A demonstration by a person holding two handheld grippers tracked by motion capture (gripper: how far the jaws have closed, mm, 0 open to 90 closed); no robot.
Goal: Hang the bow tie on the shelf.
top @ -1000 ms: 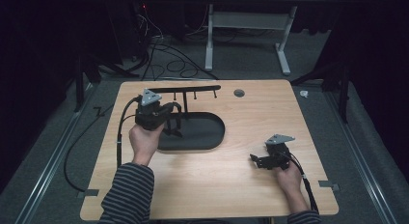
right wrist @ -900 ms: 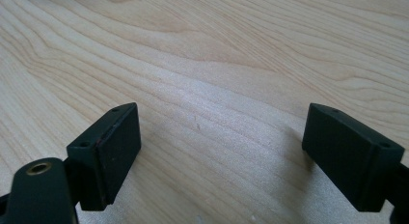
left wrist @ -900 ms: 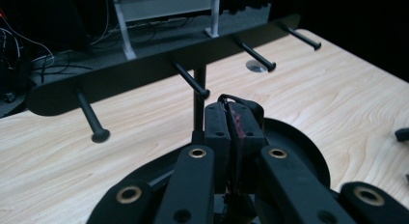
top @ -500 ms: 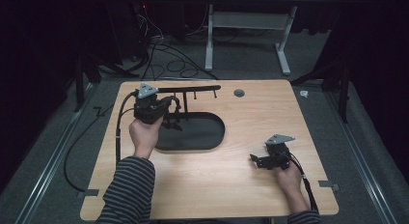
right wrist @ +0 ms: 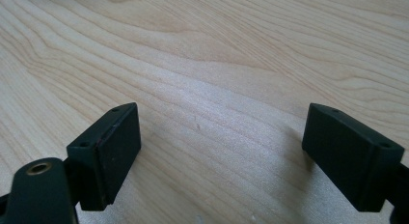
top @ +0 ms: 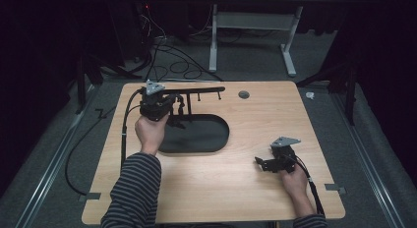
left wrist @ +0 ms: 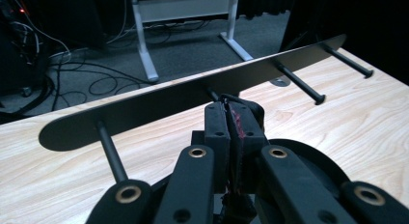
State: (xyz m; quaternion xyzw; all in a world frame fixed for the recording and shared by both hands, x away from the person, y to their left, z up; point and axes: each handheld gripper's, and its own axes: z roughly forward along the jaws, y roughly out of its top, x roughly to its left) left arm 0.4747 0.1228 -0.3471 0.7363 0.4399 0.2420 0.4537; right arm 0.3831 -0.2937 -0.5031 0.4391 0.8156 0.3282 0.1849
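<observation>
Black rack point(top: 196, 93) now nearer left hand-held gripper point(top: 169, 110) (jaws pressed together, nothing visibly held) — right hand-held gripper point(top: 260, 162) unmoved, wide open.

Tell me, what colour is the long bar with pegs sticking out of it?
Black. The bar and its pegs show best in the left gripper view.
</observation>
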